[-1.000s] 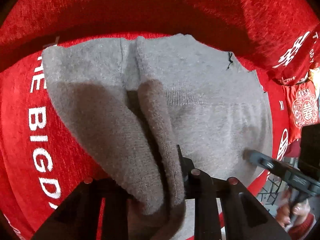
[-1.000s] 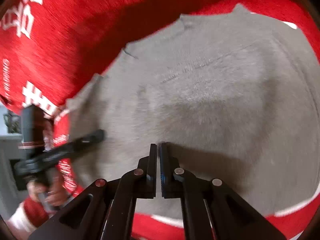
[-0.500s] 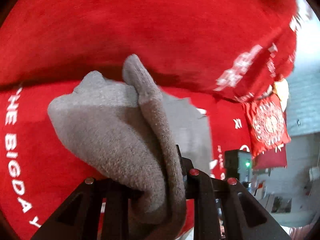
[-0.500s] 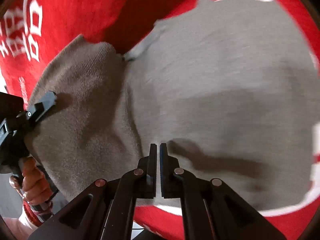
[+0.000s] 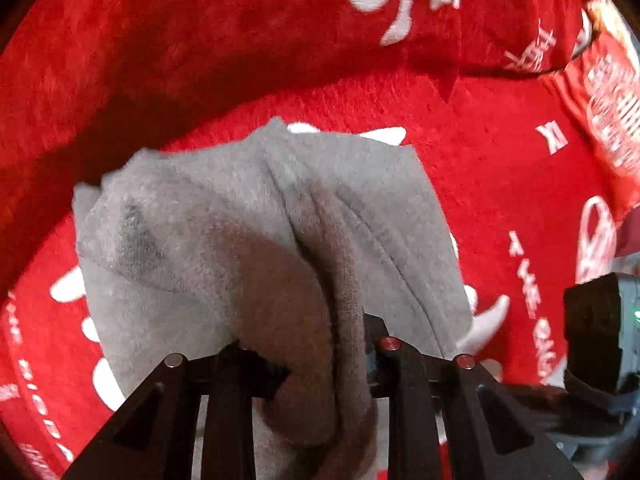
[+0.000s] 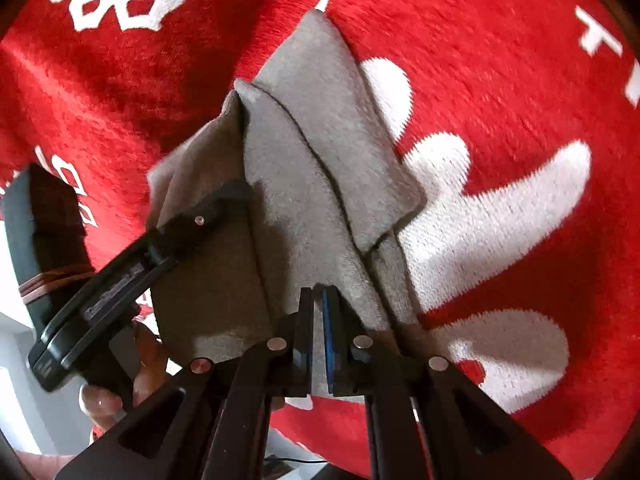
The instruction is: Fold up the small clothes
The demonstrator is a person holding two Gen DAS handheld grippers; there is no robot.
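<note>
- Left wrist view: white woven lettering runs across the red plush cloth [image 5: 500, 168], but it is too blurred and bent to read.
- The grey knit garment [image 5: 224, 240] is soft and fuzzy, bunched in thick folds, lying on the red surface.
- The left hand-held gripper [image 5: 320, 356] has a fold between its jaws, which have just been opening.
- Right wrist view: the right hand-held gripper [image 6: 318, 332] is nearly closed, pinching the garment's edge.
- A hand [image 6: 120, 380] holds the other tool at lower left.
</note>
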